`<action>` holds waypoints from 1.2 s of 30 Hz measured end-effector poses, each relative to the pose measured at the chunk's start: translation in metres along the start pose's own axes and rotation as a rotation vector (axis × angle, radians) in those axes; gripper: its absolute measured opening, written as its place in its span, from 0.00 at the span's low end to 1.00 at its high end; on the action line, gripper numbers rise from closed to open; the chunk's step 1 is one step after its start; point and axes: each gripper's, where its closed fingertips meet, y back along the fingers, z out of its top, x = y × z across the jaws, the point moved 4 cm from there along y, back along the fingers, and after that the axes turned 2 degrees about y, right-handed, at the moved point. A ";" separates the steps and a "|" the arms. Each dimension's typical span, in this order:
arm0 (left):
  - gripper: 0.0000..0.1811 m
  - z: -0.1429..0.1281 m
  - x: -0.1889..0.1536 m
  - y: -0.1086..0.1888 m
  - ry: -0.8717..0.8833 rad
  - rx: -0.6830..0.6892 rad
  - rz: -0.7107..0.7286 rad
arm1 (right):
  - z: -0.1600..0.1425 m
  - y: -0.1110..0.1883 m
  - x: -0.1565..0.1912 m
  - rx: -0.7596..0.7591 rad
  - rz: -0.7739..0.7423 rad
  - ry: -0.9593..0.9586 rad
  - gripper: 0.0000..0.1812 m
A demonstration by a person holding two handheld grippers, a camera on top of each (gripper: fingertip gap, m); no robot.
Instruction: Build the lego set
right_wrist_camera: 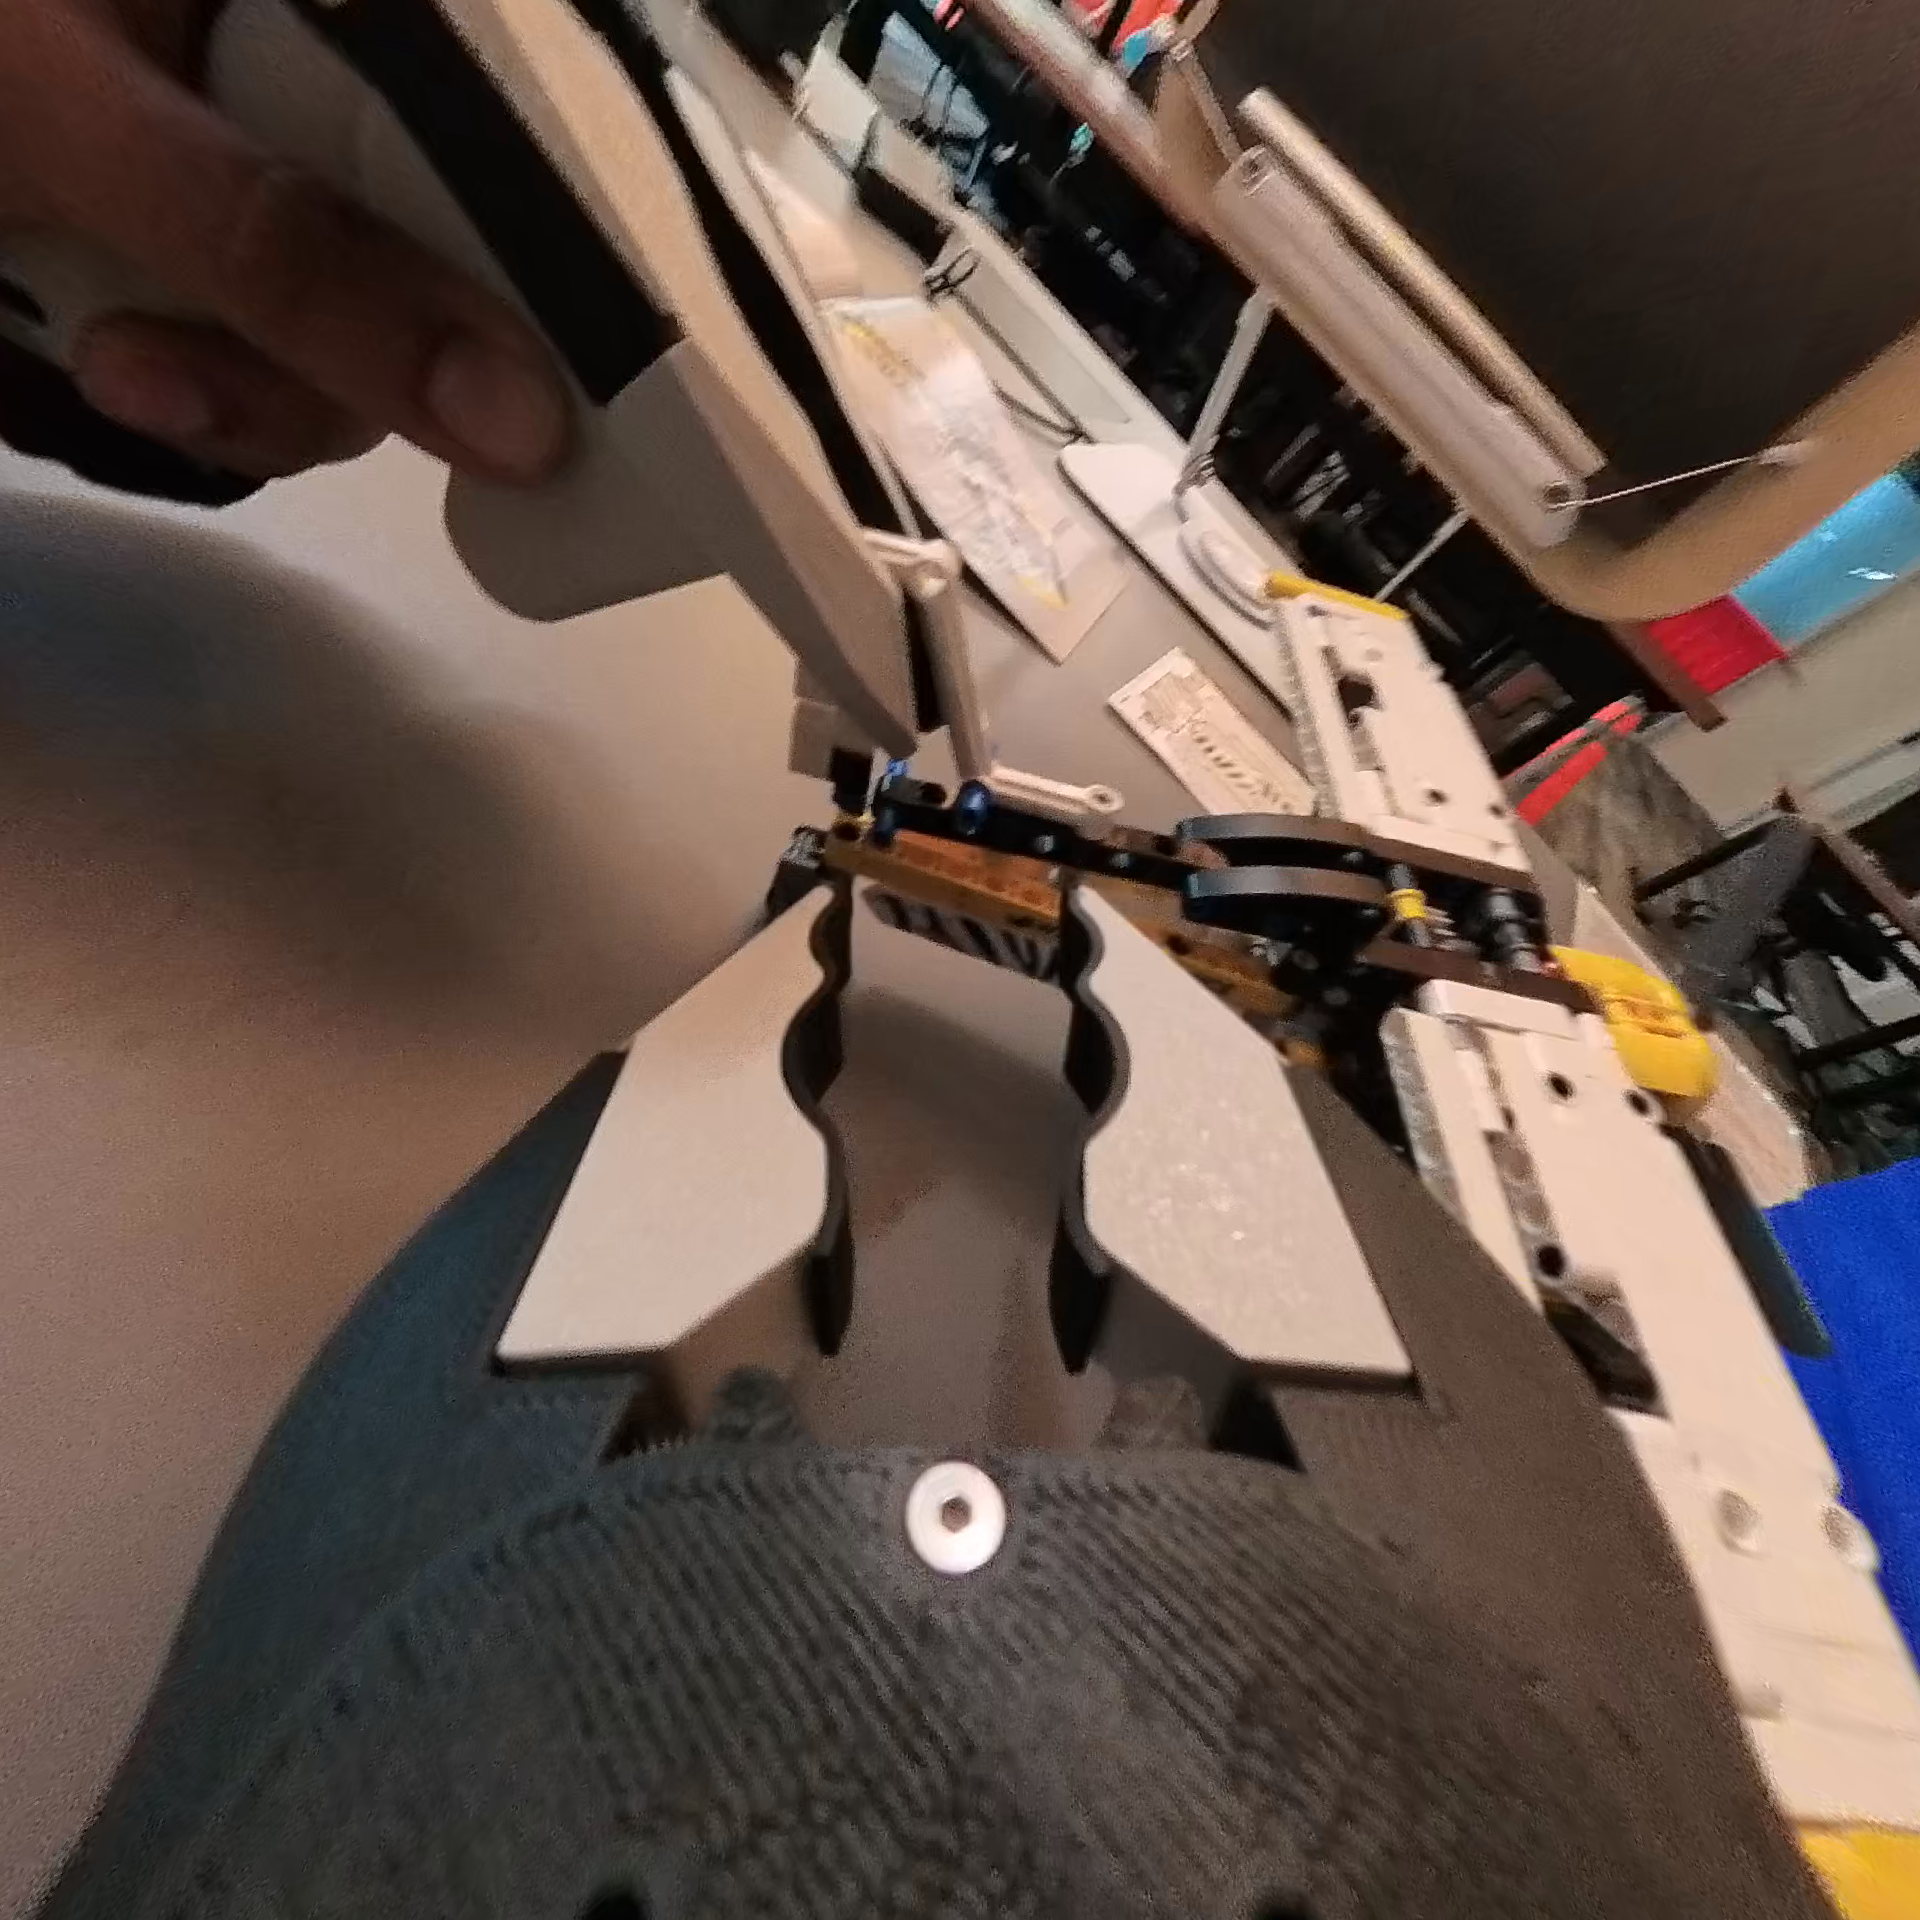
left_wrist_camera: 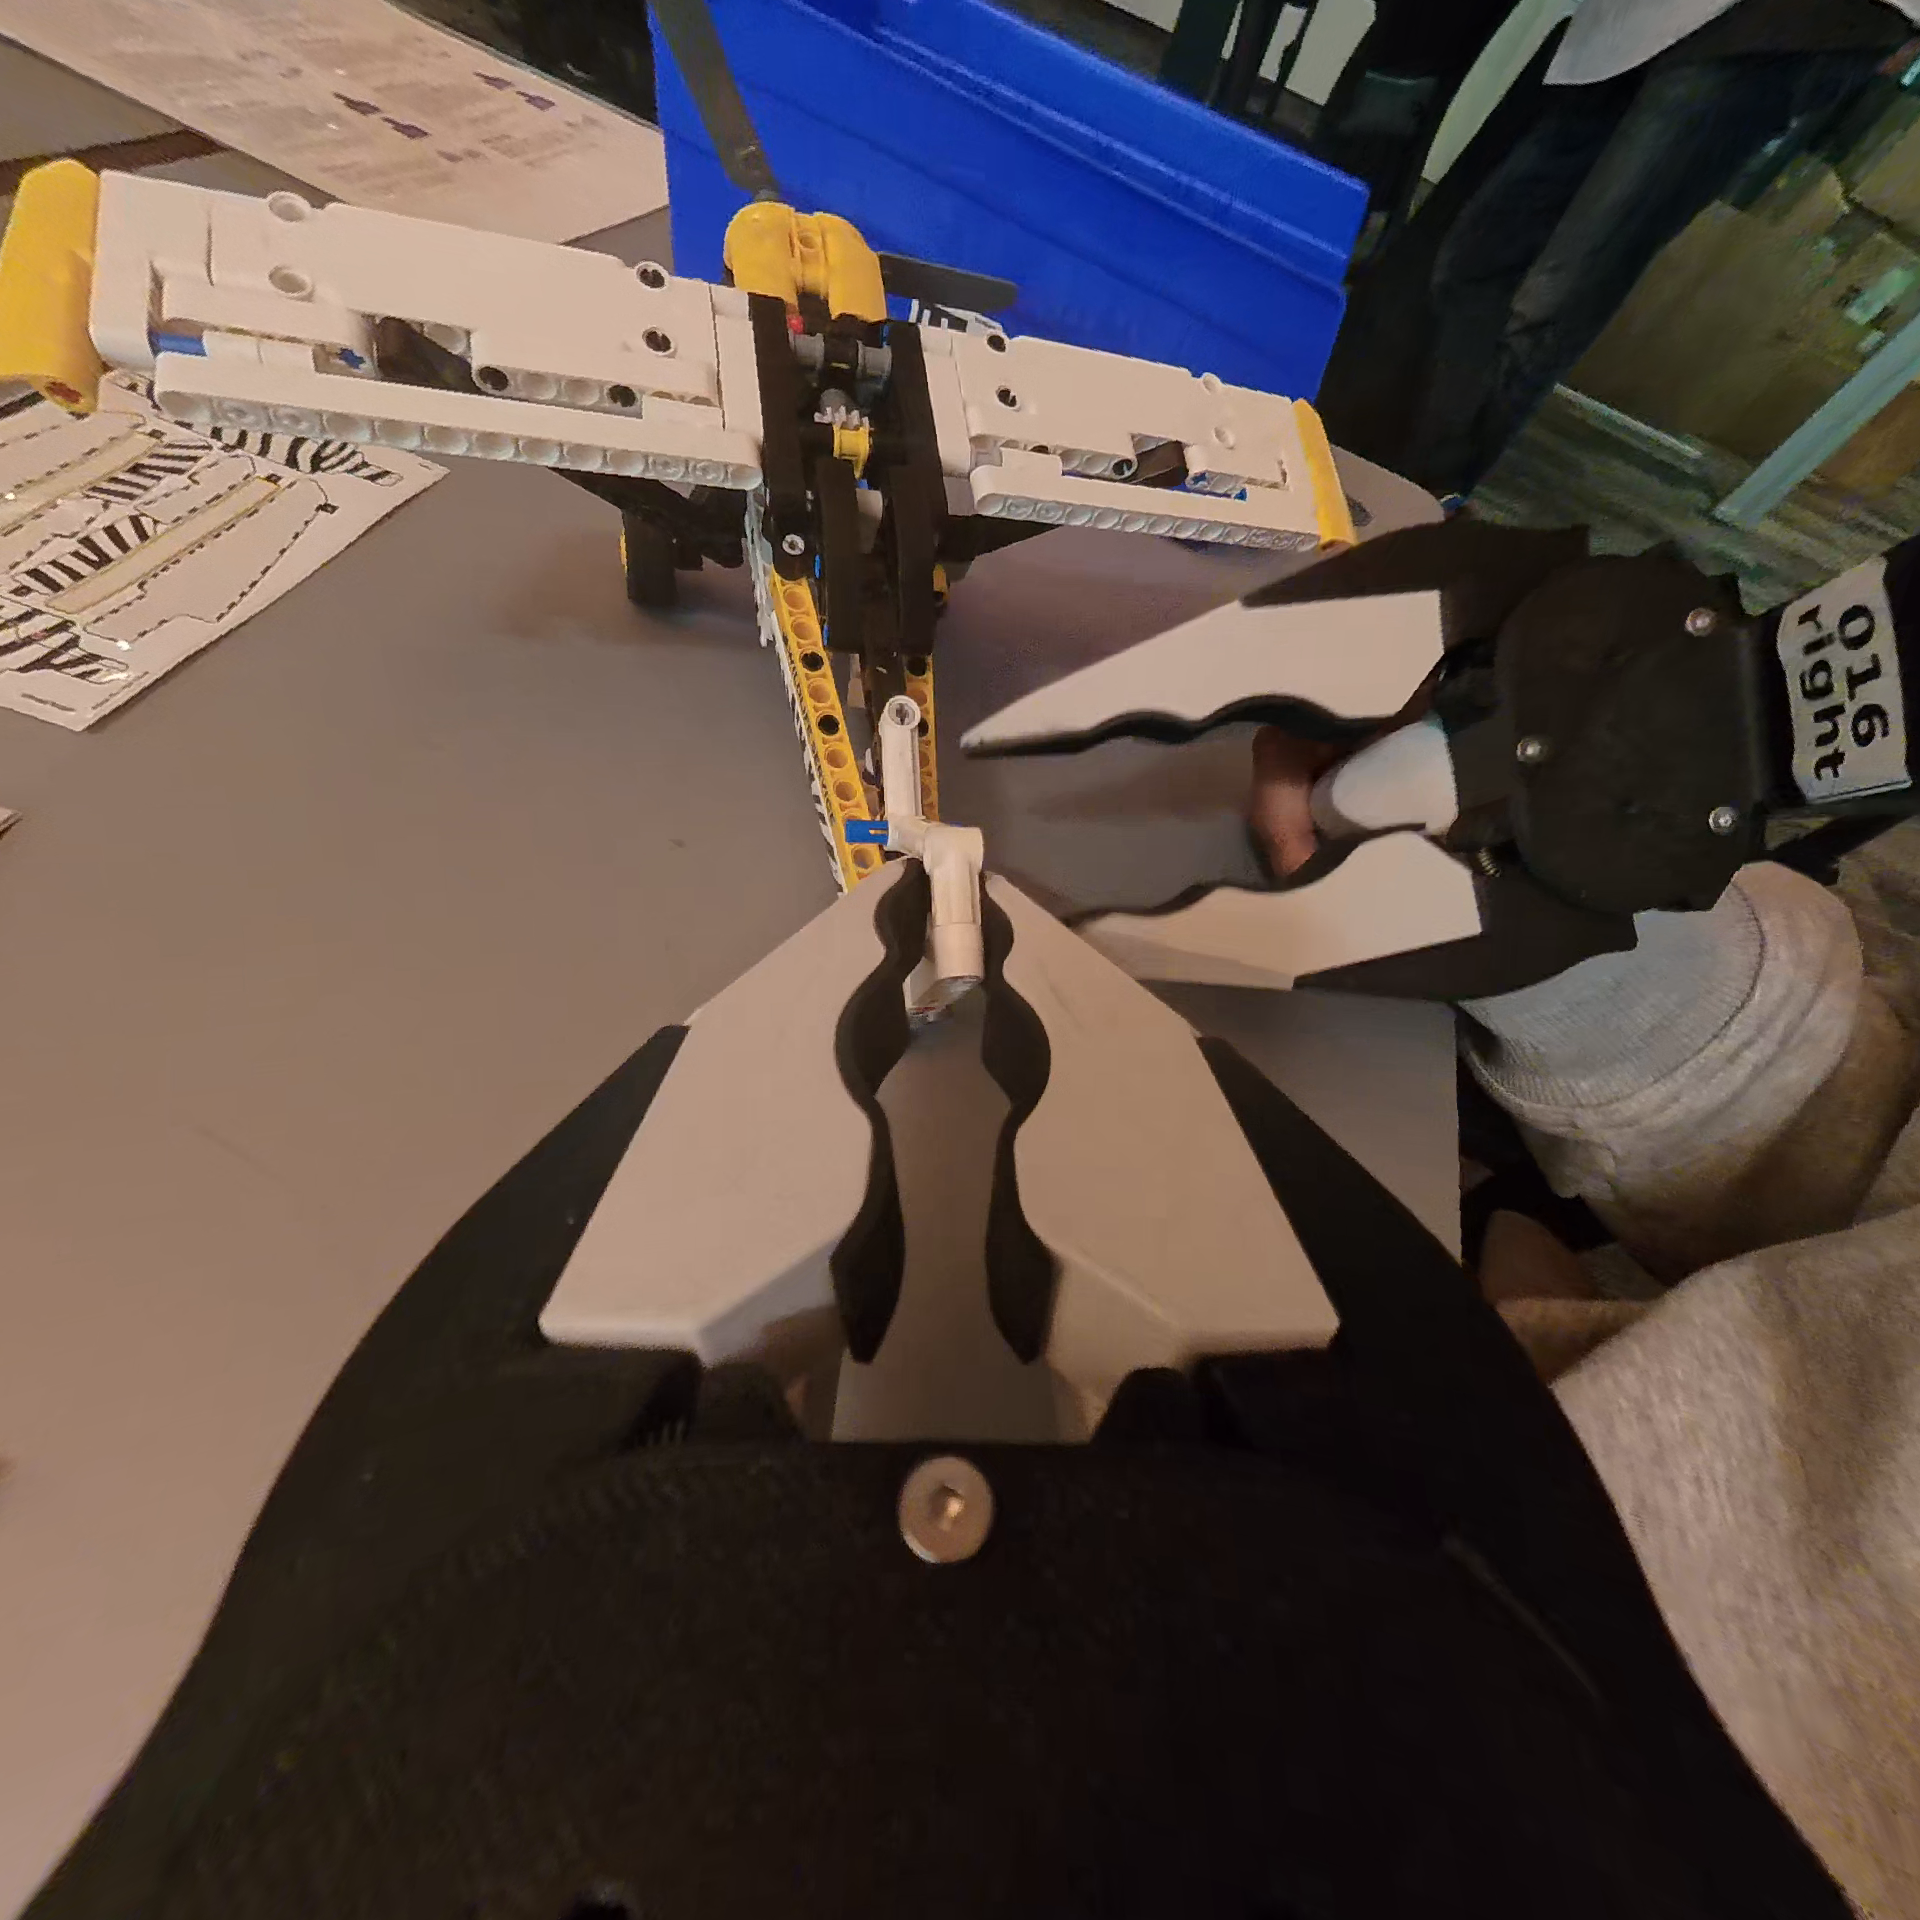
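Note:
The lego plane stands on the grey table, with white wings, yellow wing tips, a black body and a yellow tail beam that points toward me. My left gripper is shut on a white connector piece at the tail's end, joined to a thin white link beside a blue pin. My right gripper is open just right of the tail. In the right wrist view its fingertips straddle the tail end, which carries a striped sticker. The left gripper comes down from above.
A blue bin stands behind the plane. Instruction pages and a striped sticker sheet lie at the left. The table edge and a person's grey sleeve are at the right. The tips of both grippers are at nearly the same place. Between my right fingertips and the lego plane there is roughly 9 cm. It is also in sight in the right wrist view.

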 end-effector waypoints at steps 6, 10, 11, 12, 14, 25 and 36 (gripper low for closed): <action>0.04 -0.001 -0.002 -0.002 0.017 -0.012 -0.001 | -0.003 -0.002 0.008 0.045 0.026 0.040 0.22; 0.05 -0.002 -0.005 -0.004 0.005 -0.007 -0.004 | -0.002 -0.001 0.008 0.036 0.026 0.027 0.22; 0.05 -0.002 -0.005 -0.004 -0.003 -0.008 -0.002 | -0.001 0.000 0.008 0.035 0.026 0.023 0.22; 0.05 -0.002 -0.006 -0.004 -0.012 -0.008 -0.001 | -0.001 0.000 0.008 0.035 0.027 0.021 0.21; 0.05 -0.002 -0.006 -0.003 -0.030 -0.010 -0.002 | -0.001 0.000 0.008 0.036 0.025 0.023 0.21; 0.20 -0.009 -0.005 0.017 -0.036 -0.099 -0.056 | 0.001 0.002 0.010 0.034 -0.005 0.049 0.20; 0.15 -0.018 0.004 0.026 -0.085 -0.032 -0.017 | -0.001 0.000 0.015 0.047 -0.055 0.145 0.17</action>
